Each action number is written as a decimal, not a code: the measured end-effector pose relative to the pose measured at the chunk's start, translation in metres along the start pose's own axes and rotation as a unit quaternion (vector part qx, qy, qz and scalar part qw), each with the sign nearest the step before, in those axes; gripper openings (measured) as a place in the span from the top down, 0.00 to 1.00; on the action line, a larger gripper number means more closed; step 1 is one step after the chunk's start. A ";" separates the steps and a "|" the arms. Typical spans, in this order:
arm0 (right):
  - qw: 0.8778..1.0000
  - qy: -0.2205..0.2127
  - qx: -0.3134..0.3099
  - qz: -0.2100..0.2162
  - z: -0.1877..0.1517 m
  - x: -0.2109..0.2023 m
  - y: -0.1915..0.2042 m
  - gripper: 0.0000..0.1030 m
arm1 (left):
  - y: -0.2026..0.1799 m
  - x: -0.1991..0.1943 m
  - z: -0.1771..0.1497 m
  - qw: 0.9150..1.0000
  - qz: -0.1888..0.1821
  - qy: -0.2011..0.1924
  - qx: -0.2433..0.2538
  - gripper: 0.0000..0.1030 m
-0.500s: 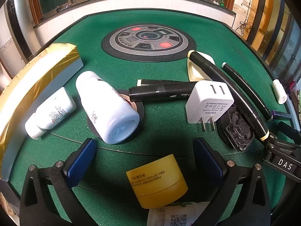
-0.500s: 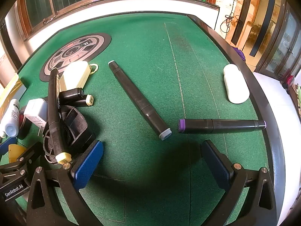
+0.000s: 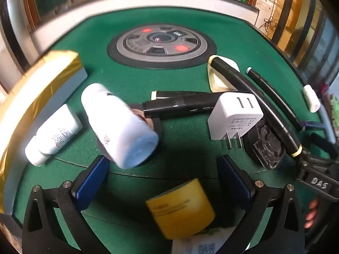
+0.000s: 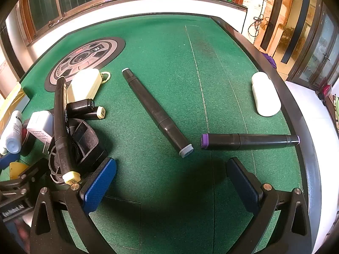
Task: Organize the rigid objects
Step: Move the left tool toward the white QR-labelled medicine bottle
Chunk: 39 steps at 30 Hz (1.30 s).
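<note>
Green felt table [image 4: 169, 48] below windows, round control panel [image 3: 162, 44] at centre. Left gripper [image 3: 163, 182]: jaws wide, empty, yellow jar [image 3: 180, 208] lying between its fingers, white bottle [image 3: 118, 124] just beyond. Right gripper [image 4: 171, 180]: jaws wide, empty, above bare felt; purple-capped marker [image 4: 250, 141] and grey-capped marker [image 4: 156, 112] lie ahead, ends near each other.

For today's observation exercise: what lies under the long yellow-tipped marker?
The marker rests across a cream case and a black felt holder. What the holder contains is hidden.
</note>
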State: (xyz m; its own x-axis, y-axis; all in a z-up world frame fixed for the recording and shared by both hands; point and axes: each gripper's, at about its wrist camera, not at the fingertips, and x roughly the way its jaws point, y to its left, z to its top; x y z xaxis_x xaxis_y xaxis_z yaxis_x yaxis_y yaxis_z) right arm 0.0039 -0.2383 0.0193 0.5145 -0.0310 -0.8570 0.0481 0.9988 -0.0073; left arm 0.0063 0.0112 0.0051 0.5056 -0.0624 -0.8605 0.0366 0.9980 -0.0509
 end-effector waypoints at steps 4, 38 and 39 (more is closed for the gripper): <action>1.000 0.000 0.004 -0.003 0.000 0.000 0.001 0.01 | 0.021 -0.024 -0.003 0.995 -0.077 0.013 -0.058 0.00; 0.991 -0.120 0.027 0.055 -0.046 -0.102 -0.013 0.01 | -0.032 -0.066 -0.074 0.996 -0.027 -0.039 0.070 0.00; 0.991 -0.120 0.027 0.055 -0.046 -0.103 -0.013 0.01 | -0.032 -0.066 -0.073 0.996 -0.027 -0.041 0.069 0.00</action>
State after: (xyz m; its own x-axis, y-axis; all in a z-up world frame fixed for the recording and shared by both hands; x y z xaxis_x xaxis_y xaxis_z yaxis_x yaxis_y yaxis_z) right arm -0.0889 -0.2462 0.0837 0.7077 0.0643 -0.7036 0.0218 0.9934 0.1127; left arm -0.0913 -0.0167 0.0260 0.5685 -0.1212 -0.8137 0.1807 0.9833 -0.0202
